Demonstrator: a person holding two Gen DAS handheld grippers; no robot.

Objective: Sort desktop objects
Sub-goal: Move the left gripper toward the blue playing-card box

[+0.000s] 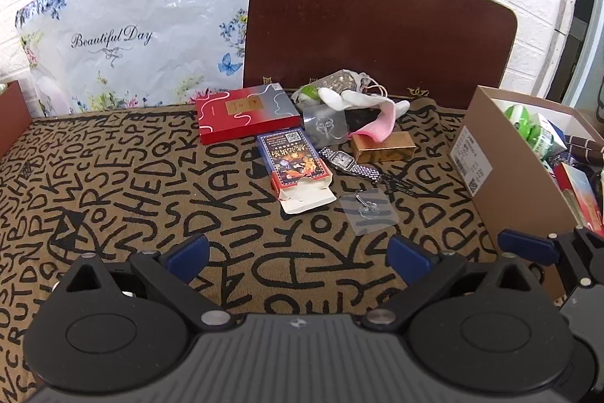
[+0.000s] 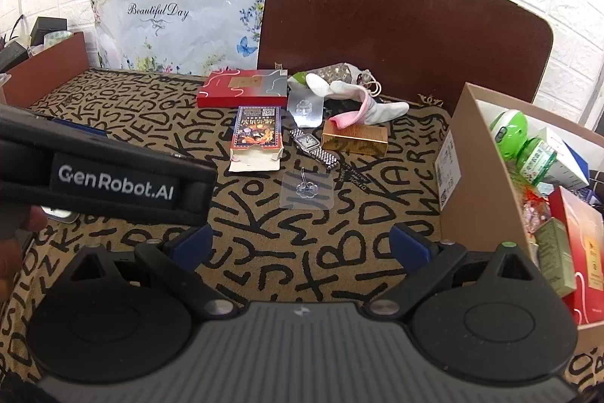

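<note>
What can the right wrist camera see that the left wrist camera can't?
Only the right wrist view shows the dark boxes behind the brown side wall on the far left, and the left gripper's black body with its GenRobot.AI label.

Only the left wrist view shows the right gripper's blue fingertip poking in from the right edge.

Both show the playing card box, the wristwatch, the gold box, the red box, the clear hook sticker, the cardboard box and open, empty grippers.

The cardboard box runs off the right edge, contents partly hidden.
</note>
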